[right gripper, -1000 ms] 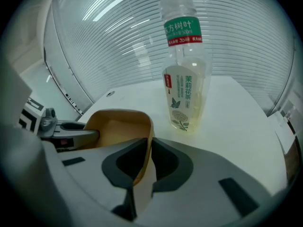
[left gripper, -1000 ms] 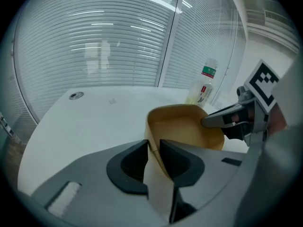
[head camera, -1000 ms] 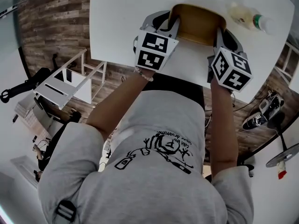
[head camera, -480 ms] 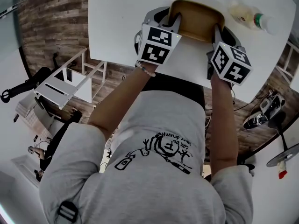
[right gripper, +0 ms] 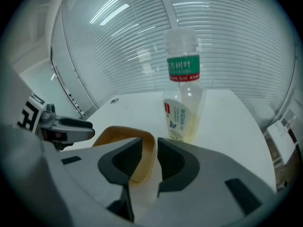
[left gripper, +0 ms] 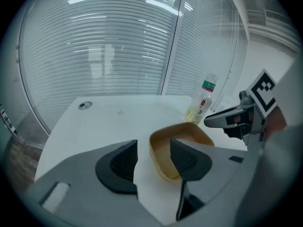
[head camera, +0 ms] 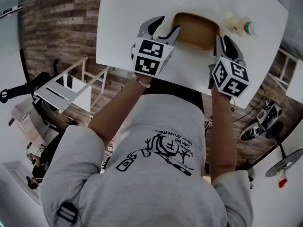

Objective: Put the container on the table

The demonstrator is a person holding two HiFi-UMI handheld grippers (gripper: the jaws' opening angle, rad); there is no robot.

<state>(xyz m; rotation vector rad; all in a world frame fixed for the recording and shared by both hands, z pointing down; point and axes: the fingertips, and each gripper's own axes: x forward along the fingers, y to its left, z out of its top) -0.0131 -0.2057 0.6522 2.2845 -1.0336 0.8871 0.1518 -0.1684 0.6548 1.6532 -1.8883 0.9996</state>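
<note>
A shallow tan container (head camera: 196,30) lies flat on the white table (head camera: 132,13). My left gripper (head camera: 170,23) hovers at its left end, and its jaws are opening. In the left gripper view the left gripper (left gripper: 154,148) stands wide, with the container's (left gripper: 187,131) left wall below the gap and untouched. My right gripper (head camera: 222,38) hangs over the right end. In the right gripper view the right gripper (right gripper: 150,145) shows a narrow gap with the container's (right gripper: 116,134) rim seen through it, lower down; the pads do not press on it.
A clear bottle with a green label (head camera: 239,25) stands just right of the container, close behind the right gripper (right gripper: 182,98). A round port (left gripper: 85,105) sits at the table's far left. A white rack (head camera: 66,86) and shoes (head camera: 258,124) are on the wooden floor.
The container, held between both grippers before, now rests flat on the table. The left jaws have spread wide, and both grippers have lifted off its ends.
</note>
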